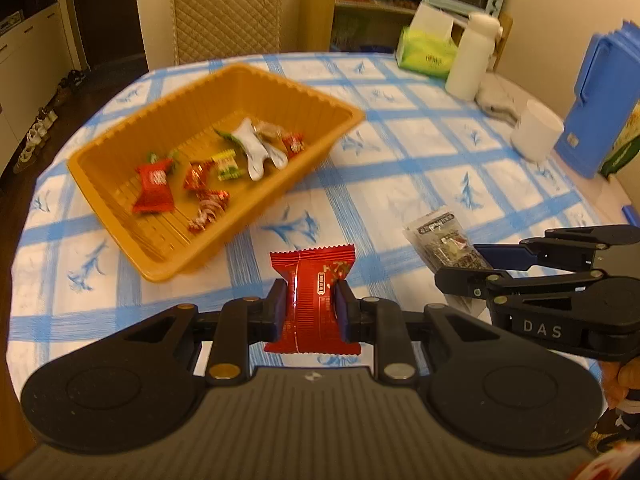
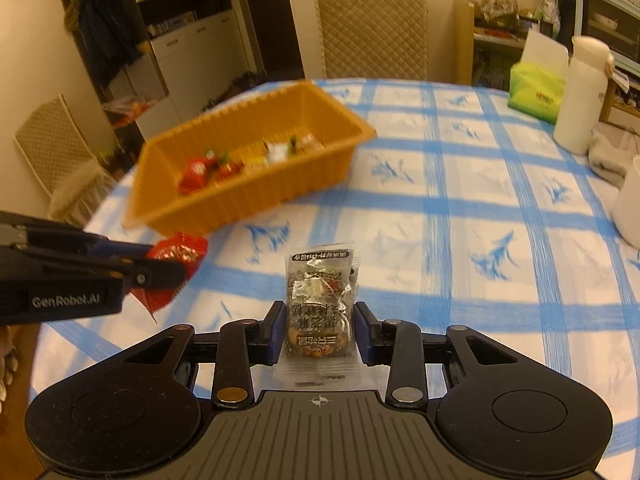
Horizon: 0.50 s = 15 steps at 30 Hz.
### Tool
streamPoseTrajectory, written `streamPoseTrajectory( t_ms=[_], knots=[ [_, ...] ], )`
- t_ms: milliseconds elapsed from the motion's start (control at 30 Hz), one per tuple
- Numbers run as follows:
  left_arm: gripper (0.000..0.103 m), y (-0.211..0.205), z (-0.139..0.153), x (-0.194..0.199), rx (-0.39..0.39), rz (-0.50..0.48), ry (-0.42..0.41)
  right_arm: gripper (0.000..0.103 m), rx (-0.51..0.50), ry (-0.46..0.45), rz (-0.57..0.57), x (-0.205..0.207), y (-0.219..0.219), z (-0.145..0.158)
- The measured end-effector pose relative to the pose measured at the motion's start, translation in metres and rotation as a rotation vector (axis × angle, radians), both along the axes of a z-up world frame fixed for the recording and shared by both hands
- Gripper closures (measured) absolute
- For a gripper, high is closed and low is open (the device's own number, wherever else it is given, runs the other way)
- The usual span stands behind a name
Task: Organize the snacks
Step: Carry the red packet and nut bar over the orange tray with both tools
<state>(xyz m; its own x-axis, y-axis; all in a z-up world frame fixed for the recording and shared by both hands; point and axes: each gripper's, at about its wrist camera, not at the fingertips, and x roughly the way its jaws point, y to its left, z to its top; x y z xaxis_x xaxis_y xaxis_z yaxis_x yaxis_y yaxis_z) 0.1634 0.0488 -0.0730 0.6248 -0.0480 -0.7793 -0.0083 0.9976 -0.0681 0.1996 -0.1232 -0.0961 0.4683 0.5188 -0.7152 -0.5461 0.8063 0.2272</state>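
Note:
My left gripper is shut on a red snack packet and holds it above the tablecloth, in front of the orange tray. The tray holds several wrapped candies. My right gripper stands around a clear packet of mixed nuts lying on the table; its pads sit at the packet's sides with a small gap on the right. In the left wrist view the right gripper is at the right over that packet. In the right wrist view the left gripper shows at the left with the red packet.
The blue-checked tablecloth covers a round table. At the far right stand a white bottle, a green tissue pack, a white cup, a grey cloth and a blue container. A quilted chair stands behind the table.

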Motion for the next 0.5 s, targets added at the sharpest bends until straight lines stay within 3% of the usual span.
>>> streamPoseTrajectory(
  t_ms=[267,500],
  knots=[
    [0.080,0.027,0.028,0.005,0.010,0.039,-0.064,0.067,0.082,-0.029,0.041,0.011,0.027,0.032],
    [0.080,0.059,0.035,0.022,0.028,0.077,-0.083,0.067,0.143,-0.023,0.057,0.035,0.062,0.048]
  ],
)
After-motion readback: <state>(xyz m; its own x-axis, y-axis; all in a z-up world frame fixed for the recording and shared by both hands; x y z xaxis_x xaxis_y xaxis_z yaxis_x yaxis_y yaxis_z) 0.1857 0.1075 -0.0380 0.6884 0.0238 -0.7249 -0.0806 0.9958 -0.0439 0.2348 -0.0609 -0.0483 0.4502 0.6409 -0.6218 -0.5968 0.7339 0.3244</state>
